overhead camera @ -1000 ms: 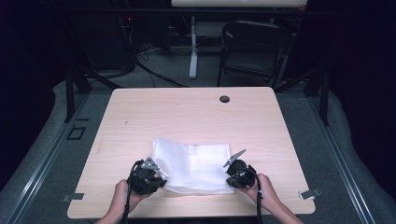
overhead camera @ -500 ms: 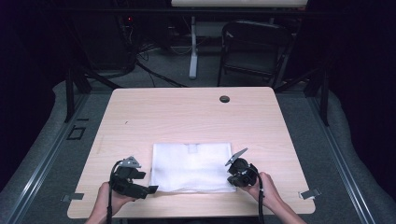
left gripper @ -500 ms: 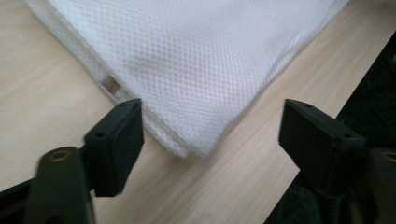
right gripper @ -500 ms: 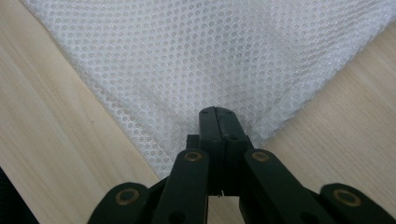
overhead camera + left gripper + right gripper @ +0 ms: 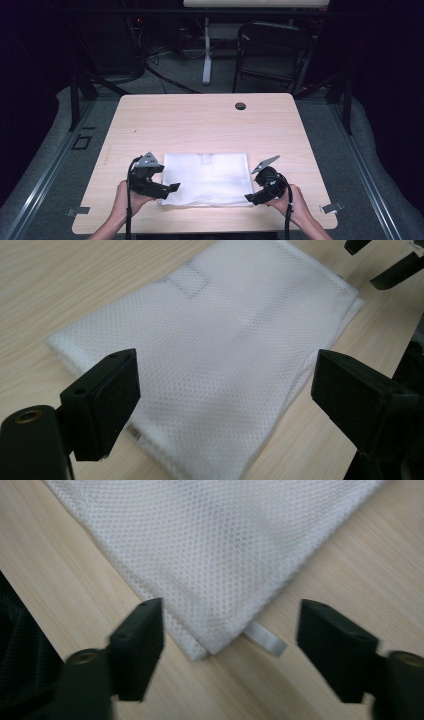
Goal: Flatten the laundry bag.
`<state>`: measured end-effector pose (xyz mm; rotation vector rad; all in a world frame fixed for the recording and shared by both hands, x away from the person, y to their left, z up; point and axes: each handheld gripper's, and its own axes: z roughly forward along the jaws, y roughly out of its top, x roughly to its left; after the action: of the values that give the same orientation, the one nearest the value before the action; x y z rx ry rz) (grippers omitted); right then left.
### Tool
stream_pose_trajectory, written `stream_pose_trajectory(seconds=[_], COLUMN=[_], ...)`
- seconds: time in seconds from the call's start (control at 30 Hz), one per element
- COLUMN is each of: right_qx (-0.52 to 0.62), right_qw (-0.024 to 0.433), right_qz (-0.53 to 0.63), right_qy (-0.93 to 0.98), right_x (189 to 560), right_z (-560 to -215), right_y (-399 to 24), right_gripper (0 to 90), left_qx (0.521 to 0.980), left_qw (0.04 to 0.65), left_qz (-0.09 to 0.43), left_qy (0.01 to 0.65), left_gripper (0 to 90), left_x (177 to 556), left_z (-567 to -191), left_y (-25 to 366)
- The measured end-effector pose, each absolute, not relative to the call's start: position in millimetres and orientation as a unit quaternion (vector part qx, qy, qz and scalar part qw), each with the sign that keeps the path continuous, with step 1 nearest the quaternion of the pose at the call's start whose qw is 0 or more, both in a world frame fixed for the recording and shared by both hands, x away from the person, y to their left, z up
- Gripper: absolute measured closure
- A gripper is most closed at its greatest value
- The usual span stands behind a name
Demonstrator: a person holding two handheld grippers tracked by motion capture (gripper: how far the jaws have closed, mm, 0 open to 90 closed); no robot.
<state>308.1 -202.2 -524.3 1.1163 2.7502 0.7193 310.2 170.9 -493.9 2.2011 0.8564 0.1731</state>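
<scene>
Wooden table (image 5: 200, 125) bears a flat, folded white mesh cloth (image 5: 206, 179).

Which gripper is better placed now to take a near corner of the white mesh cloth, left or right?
Right, probably. The right gripper is open with the near corner of the mesh cloth between its jaws. The left gripper is open too, but faces the cloth's flat middle.

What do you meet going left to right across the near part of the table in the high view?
Left gripper → folded white mesh cloth → right gripper, both grippers open at the cloth's near corners.
</scene>
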Motion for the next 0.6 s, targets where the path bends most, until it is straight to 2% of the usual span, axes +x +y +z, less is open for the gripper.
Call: stream_pose_trajectory(seconds=[0.23, 0.6], right_qx=[0.380, 0.383], right_qw=[0.055, 0.060], right_qz=[0.231, 0.236], right_qy=[0.894, 0.891], right_x=[301, 302], right_z=[-517, -518], right_y=[-213, -219], right_gripper=[4.4, 4.8], left_qx=[0.872, 0.899], left_qw=[0.374, 0.358], left_qz=[0.062, 0.047], left_qy=[0.309, 0.248], left_gripper=[10.4, 14.6], left_x=[319, 319], left_z=[-499, -514], left_y=[144, 112])
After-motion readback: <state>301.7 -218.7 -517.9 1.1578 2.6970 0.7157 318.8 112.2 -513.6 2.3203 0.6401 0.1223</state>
